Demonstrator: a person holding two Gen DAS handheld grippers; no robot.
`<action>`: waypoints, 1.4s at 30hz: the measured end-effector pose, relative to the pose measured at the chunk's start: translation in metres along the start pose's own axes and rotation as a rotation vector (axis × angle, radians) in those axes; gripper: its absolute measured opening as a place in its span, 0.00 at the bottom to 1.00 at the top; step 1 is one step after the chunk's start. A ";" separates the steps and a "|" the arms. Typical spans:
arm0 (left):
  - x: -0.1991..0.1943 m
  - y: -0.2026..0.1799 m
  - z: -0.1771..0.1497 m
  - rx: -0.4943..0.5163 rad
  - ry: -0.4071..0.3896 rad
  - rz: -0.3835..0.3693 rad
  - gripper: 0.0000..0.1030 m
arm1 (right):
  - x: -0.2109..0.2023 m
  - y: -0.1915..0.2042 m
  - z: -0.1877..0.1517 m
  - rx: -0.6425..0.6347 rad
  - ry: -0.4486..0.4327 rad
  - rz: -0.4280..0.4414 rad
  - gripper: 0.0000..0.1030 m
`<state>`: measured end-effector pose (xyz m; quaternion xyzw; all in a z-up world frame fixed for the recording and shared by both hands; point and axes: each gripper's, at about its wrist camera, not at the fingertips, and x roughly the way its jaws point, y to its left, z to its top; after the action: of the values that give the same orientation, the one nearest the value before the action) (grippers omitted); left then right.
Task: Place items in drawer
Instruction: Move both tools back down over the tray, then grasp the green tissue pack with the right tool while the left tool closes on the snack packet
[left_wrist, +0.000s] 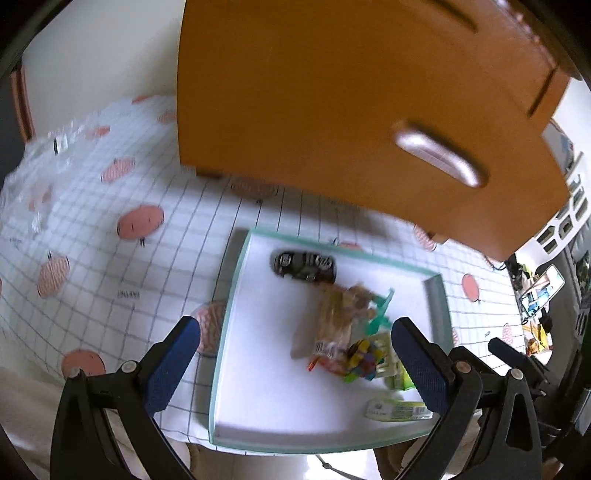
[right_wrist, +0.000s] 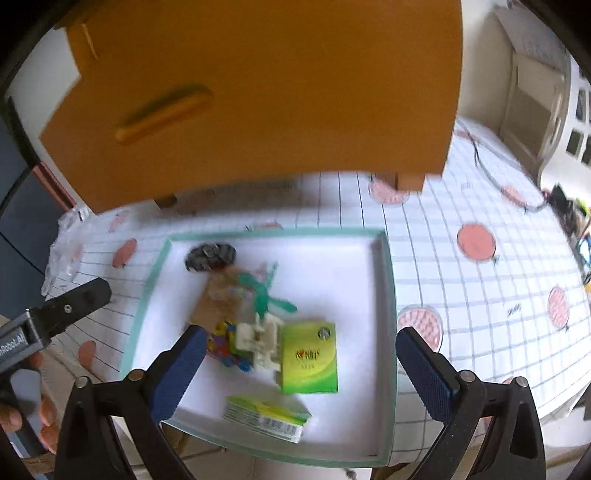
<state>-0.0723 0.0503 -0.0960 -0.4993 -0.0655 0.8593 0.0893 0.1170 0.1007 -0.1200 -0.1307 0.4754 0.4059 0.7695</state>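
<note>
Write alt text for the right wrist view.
The open right gripper hovers over a white tray holding a green box, a black can and small packets. An orange drawer unit with its drawer shut stands behind on the gridded tablecloth.

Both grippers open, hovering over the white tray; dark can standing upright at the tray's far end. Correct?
Not quite: the dark can lies on its side, as the left wrist view shows. The rest holds: left gripper and right gripper are open above the white tray.
</note>
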 end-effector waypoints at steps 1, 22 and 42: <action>0.003 0.001 -0.001 -0.003 0.013 0.003 1.00 | 0.006 -0.002 -0.002 0.009 0.017 -0.003 1.00; 0.049 -0.019 -0.006 0.024 0.131 0.058 0.96 | 0.029 0.001 -0.006 0.032 0.124 -0.054 0.84; 0.089 -0.022 0.006 0.009 0.129 0.017 0.73 | 0.041 -0.005 0.001 0.055 0.080 -0.068 0.71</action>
<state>-0.1184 0.0908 -0.1640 -0.5540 -0.0515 0.8263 0.0882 0.1307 0.1184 -0.1546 -0.1417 0.5120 0.3609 0.7665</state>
